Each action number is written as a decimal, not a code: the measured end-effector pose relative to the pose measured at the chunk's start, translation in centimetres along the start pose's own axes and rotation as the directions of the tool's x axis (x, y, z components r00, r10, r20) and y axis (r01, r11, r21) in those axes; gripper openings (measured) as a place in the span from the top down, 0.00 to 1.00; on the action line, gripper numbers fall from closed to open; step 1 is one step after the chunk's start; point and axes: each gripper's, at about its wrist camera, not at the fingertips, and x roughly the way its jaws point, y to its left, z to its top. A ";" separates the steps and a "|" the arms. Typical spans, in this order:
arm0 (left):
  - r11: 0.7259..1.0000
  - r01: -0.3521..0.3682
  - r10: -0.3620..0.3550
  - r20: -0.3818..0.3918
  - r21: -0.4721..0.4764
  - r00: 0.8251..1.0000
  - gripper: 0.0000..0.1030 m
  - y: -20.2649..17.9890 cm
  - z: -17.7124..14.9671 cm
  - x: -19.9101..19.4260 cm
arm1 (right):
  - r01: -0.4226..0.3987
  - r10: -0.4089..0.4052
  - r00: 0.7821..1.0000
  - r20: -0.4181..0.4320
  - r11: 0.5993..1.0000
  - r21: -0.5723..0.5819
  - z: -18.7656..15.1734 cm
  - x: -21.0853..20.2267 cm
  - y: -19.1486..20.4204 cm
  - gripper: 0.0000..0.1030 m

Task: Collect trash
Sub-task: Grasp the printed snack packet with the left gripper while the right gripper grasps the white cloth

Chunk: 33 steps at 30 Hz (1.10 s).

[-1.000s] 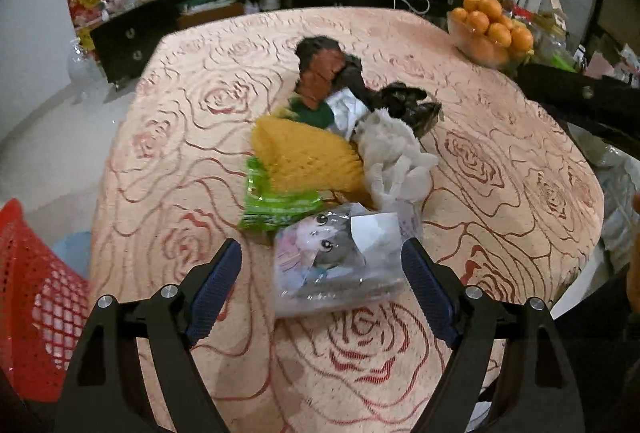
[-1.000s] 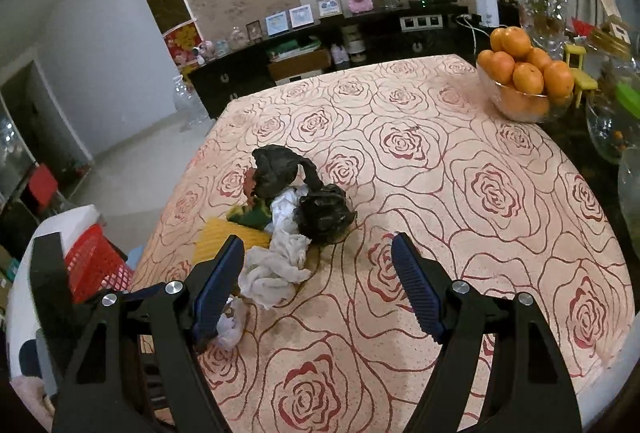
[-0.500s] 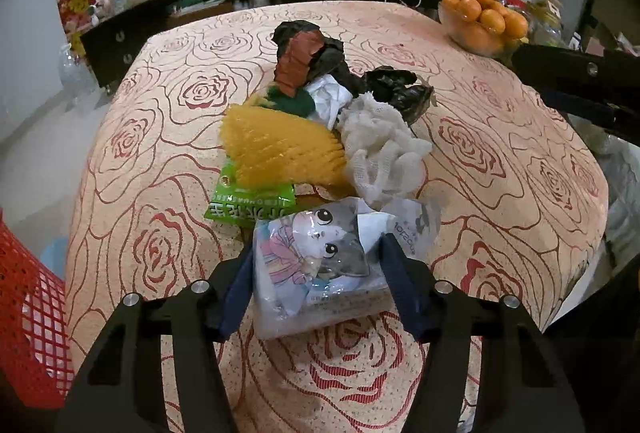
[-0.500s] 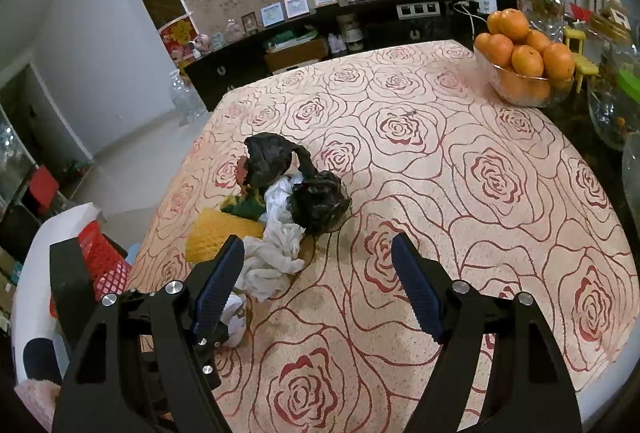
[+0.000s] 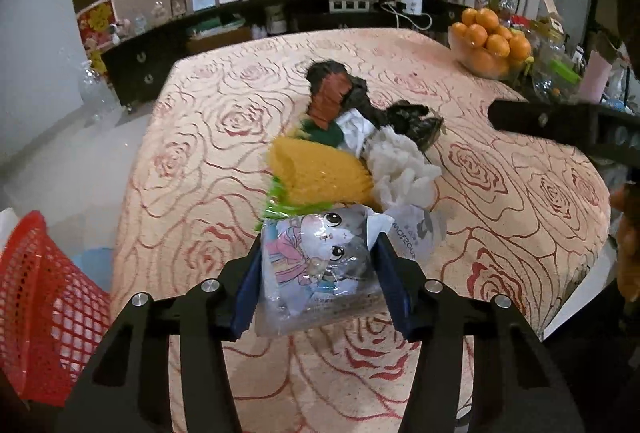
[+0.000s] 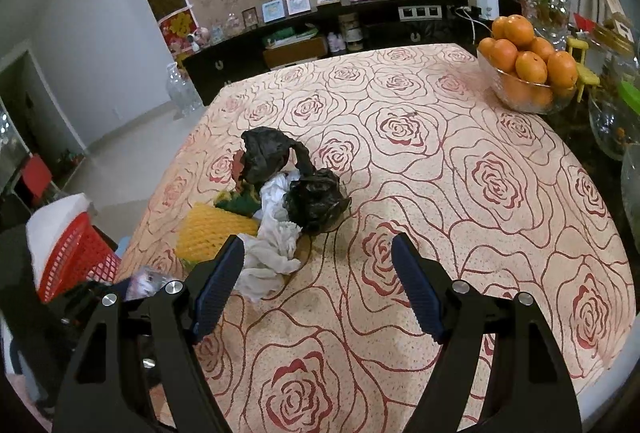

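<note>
A: Now, your left gripper (image 5: 320, 269): its jaws have just been closing, and both blue pads press the sides of the clear cartoon-print packet (image 5: 320, 265). The packet sits squarely between your fingers, its front edge sticking out past the tips toward the trash pile (image 5: 352, 153).

B: And beyond the tips?

A: Just ahead of the packet lies the green wrapper (image 5: 280, 207), then the yellow foam net (image 5: 316, 173). To the right of that, the white crumpled tissue (image 5: 400, 169). Farther out, the black bags (image 5: 408, 121) and a brown scrap (image 5: 330, 101). All rest on the rose-pattern tablecloth (image 5: 200, 161).

B: Bin?

A: The red mesh basket (image 5: 36, 297) stands off the table edge, well to the left of your left finger.

B: Right side?

A: Your right gripper (image 6: 318, 273) stands wide with nothing between its pads; only tablecloth shows in the gap. The white tissue touches the outer side of its left finger in the view, and the black bag lies just ahead of the tips. The bowl of oranges (image 6: 524, 73) is far ahead to the right.
</note>
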 end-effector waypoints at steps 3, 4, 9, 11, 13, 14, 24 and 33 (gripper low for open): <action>1.000 -0.022 0.022 0.025 -0.011 0.999 0.51 0.9 0.2 -1.1 | 0.016 -0.017 1.000 -0.010 0.999 -0.028 -0.2 0.8 0.6 0.29; 0.999 -0.031 0.032 0.035 -0.018 0.999 0.51 1.3 0.2 -1.5 | 0.022 -0.023 1.000 -0.012 0.999 -0.042 -0.3 1.1 1.0 0.29; 0.996 -0.067 0.072 0.069 -0.066 0.995 0.51 3.3 0.4 -3.1 | 0.048 -0.051 0.998 -0.020 0.989 -0.140 -0.7 3.2 3.3 0.29; 0.993 -0.085 0.092 0.080 -0.087 0.993 0.51 4.2 0.5 -3.6 | 0.055 -0.060 0.998 -0.023 0.983 -0.173 -0.8 4.0 4.1 0.29; 0.990 -0.095 0.105 0.086 -0.108 0.991 0.51 5.0 0.5 -4.0 | 0.059 -0.067 0.997 -0.034 0.977 -0.205 -1.1 5.1 4.9 0.29; 0.989 -0.098 0.108 0.087 -0.115 0.990 0.51 5.3 0.5 -4.2 | 0.062 -0.072 0.997 -0.038 0.974 -0.218 -1.2 5.6 5.2 0.29; 0.980 -0.120 0.135 0.088 -0.158 0.987 0.51 7.5 0.5 -4.9 | 0.066 -0.098 0.991 -0.096 0.954 -0.293 -2.0 8.9 6.7 0.49; 0.975 -0.134 0.151 0.090 -0.175 0.984 0.51 8.5 0.2 -5.3 | 0.041 -0.073 0.992 -0.106 0.960 -0.278 -2.0 7.8 6.8 0.64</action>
